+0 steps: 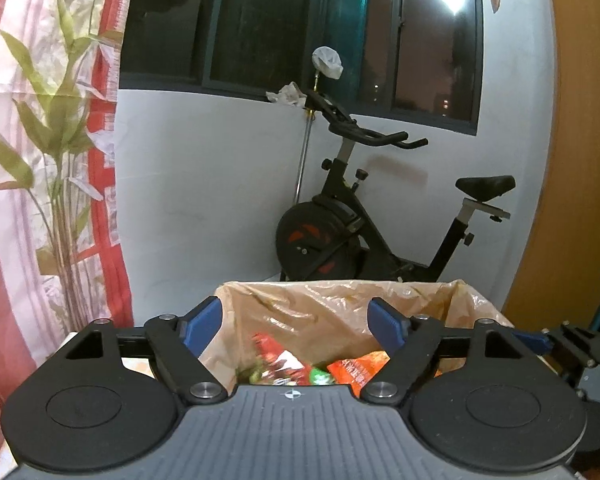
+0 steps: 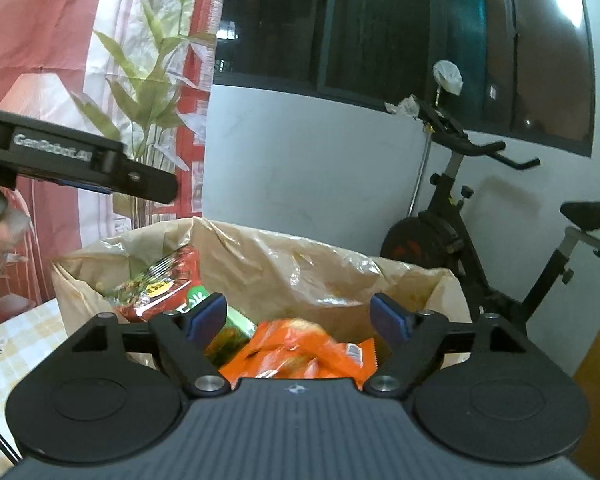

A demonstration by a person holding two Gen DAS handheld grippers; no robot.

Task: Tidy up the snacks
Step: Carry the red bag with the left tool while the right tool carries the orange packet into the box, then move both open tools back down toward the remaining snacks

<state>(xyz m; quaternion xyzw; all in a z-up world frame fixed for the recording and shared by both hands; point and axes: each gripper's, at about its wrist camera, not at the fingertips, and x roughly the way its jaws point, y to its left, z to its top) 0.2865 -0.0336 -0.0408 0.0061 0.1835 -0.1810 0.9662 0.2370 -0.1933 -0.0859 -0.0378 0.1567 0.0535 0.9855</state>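
Both claws, left [image 1: 298,322] and right [image 2: 298,318], gape empty above the bag [image 2: 284,264]. Below the right, an orange packet [image 2: 300,350]: light, crinkly, slippery, probably crushable; pinch its sealed edge.

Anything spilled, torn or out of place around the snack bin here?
Nothing stands out. The red packet, green packet and orange packet all lie inside the lined bin; no packet shows outside it.

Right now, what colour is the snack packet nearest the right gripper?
Orange; the snack packet shows best in the right wrist view.
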